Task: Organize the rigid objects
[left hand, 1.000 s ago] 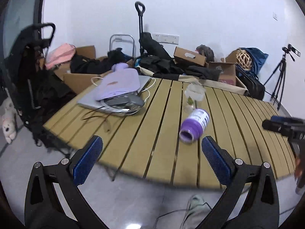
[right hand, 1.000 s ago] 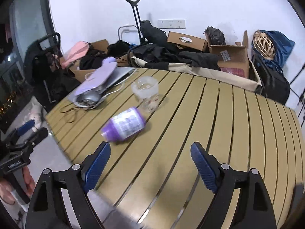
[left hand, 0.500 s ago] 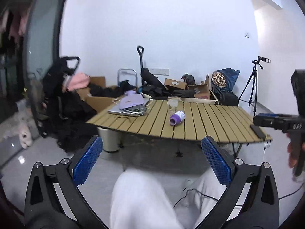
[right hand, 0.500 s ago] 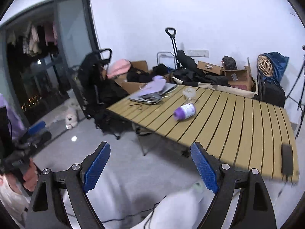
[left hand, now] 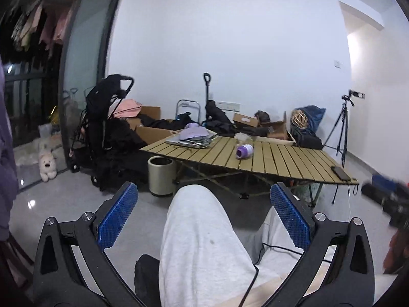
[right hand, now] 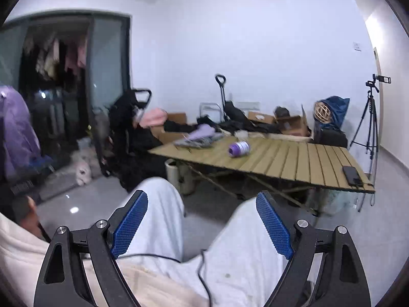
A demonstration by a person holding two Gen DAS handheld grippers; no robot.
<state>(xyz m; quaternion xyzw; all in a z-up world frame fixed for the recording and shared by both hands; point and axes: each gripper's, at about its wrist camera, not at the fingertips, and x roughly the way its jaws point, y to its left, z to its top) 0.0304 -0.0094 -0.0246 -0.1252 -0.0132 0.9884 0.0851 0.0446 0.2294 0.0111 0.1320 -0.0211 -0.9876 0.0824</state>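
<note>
A: What's the room like?
B: A slatted wooden folding table point(left hand: 276, 160) stands before a white wall point(left hand: 230, 51), boxes and bags heaped behind; a purple-capped bottle point(left hand: 244, 151) lies on its side there, beside a clear glass cup point(left hand: 241, 137); a black phone point(right hand: 352, 175) rests near the edge.
A: And since earlier?
B: Both views have pulled well back from the table; the left gripper point(left hand: 204, 215) and right gripper point(right hand: 202, 221) gape wide, holding nothing, over grey-trousered knees point(left hand: 202, 230).
</note>
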